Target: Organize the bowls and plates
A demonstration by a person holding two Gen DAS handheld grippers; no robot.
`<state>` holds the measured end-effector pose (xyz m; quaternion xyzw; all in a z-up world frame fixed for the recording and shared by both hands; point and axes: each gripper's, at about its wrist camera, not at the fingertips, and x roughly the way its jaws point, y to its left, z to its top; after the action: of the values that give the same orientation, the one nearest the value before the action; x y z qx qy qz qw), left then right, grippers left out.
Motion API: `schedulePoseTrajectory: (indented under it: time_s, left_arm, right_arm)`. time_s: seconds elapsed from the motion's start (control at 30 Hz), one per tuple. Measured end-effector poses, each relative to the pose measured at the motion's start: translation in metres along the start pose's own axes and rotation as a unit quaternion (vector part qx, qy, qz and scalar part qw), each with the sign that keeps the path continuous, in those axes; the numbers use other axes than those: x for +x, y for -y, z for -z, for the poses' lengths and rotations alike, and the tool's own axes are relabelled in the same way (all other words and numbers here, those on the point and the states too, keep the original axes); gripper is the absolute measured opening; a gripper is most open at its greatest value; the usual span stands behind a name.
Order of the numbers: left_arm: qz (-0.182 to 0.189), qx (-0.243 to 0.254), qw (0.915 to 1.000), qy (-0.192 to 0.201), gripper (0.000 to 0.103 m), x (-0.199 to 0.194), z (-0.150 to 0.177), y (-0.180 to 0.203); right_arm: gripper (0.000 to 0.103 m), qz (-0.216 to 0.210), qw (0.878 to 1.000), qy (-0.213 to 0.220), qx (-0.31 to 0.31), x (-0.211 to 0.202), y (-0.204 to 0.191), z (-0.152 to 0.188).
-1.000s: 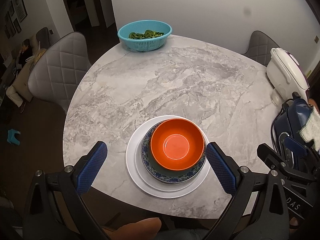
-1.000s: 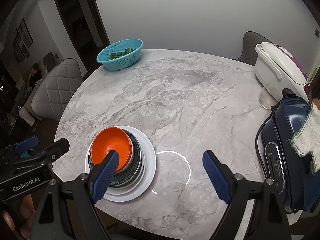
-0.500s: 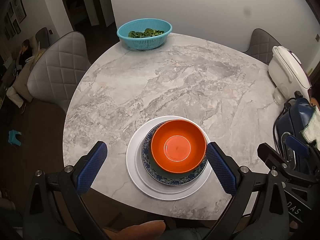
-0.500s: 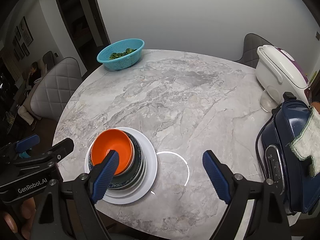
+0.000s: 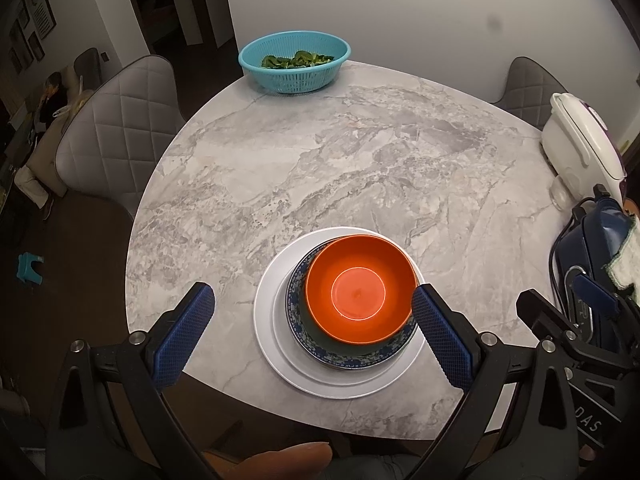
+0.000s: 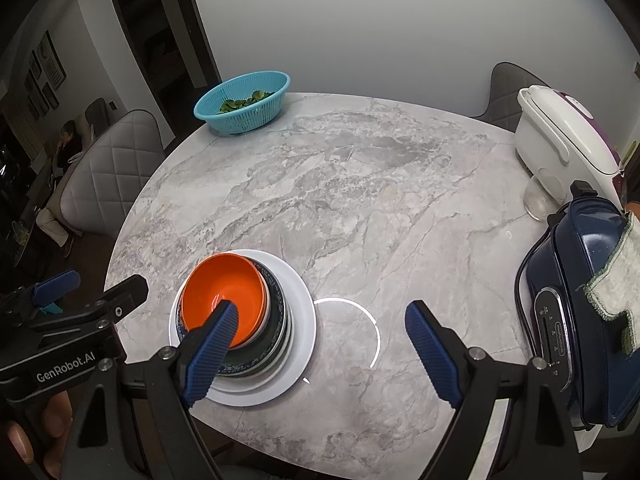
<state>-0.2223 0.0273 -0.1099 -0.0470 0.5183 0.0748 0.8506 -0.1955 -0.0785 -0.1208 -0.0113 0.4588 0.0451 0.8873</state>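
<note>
An orange bowl (image 5: 359,287) sits in a blue patterned bowl (image 5: 348,354), stacked on white plates (image 5: 269,322) near the front edge of the marble table (image 5: 320,168). The stack also shows in the right wrist view: orange bowl (image 6: 224,286), white plate (image 6: 302,312). My left gripper (image 5: 312,300) is open and empty, held above the stack. My right gripper (image 6: 320,318) is open and empty, to the right of the stack; its left finger (image 6: 212,348) overlaps the bowl in view.
A teal colander of greens (image 5: 295,61) stands at the table's far edge. A white rice cooker (image 6: 564,140), a glass (image 6: 538,196) and a dark blue appliance with a cloth (image 6: 580,288) line the right side. Grey chairs (image 5: 108,136) surround the table.
Both grippers have drifted slightly back; the stack looks a little farther off. Nothing was gripped or released.
</note>
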Motion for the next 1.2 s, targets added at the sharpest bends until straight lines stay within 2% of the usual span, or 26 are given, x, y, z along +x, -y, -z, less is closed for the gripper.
schedulePoseTrajectory:
  time_s: [1.2]
  left_arm:
    - [0.000, 0.002, 1.0000, 0.000, 0.100, 0.0008, 0.0000, -0.0026]
  right_arm:
    - [0.087, 0.000, 1.000, -0.002, -0.002, 0.0032, -0.0017, 0.0023]
